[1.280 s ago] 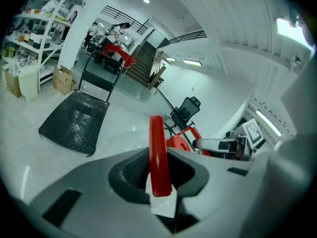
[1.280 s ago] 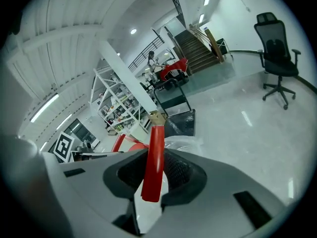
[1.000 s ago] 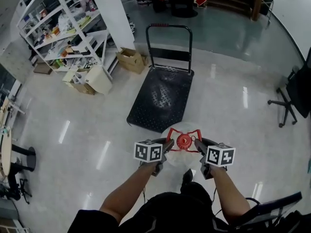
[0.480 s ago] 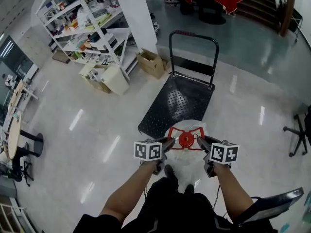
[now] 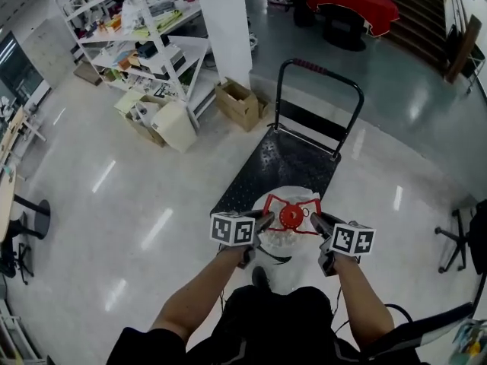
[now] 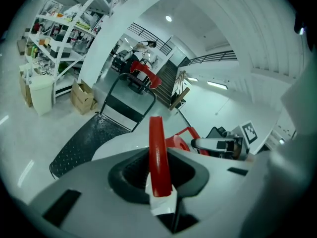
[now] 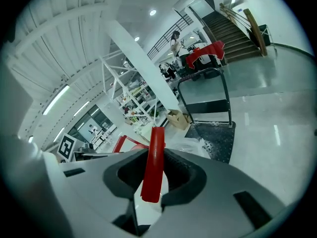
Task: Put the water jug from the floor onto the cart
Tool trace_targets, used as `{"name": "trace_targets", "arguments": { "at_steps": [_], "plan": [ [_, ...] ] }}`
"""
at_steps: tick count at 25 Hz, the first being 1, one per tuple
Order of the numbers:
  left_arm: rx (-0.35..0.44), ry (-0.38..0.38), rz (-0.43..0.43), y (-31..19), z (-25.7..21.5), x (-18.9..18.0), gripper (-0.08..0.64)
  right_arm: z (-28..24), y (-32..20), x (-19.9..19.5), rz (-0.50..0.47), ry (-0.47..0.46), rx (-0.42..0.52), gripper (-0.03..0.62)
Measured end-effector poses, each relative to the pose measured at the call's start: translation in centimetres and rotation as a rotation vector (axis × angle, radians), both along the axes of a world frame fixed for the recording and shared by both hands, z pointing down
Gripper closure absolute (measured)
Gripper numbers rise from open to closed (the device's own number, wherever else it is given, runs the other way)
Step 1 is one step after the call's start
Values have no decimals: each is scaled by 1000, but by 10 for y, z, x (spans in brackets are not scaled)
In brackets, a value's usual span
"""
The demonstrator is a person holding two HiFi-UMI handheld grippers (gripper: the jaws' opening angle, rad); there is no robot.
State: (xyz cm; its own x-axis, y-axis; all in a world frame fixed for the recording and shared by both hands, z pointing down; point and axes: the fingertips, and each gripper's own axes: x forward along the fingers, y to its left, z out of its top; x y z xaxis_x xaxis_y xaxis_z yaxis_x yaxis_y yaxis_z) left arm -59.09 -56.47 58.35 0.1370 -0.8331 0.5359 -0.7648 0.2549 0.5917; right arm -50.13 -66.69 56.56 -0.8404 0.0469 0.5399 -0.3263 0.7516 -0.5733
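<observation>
Red marks the handle and cap of the jug, and both tools are clamped on that handle. The left tool grips its strap left of the cap and the right tool grips the strap on the right; each gripper view shows a red band pinched between the jaws. The pale jug hangs between them at lower centre of the head view, its far side overlapping the near edge of the black cart. The cart's deck runs up the frame to its push bar. White shelves and a cardboard box stand upper left on the glossy floor
</observation>
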Motion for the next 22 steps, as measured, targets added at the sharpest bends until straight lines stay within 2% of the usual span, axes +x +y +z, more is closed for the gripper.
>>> {"name": "trace_targets", "arguments": {
  "at_steps": [9, 16, 22],
  "plan": [
    [-43, -7, -67, -39, 22, -98, 489, 28, -43, -104, -76, 27, -36, 502],
    [-101, 25, -143, -70, 61, -149, 489, 66, -79, -161, -173, 50, -71, 502],
    [-119, 108, -157, -90, 117, -186, 491, 115, -102, -203, -164, 112, -61, 502]
  ]
}}
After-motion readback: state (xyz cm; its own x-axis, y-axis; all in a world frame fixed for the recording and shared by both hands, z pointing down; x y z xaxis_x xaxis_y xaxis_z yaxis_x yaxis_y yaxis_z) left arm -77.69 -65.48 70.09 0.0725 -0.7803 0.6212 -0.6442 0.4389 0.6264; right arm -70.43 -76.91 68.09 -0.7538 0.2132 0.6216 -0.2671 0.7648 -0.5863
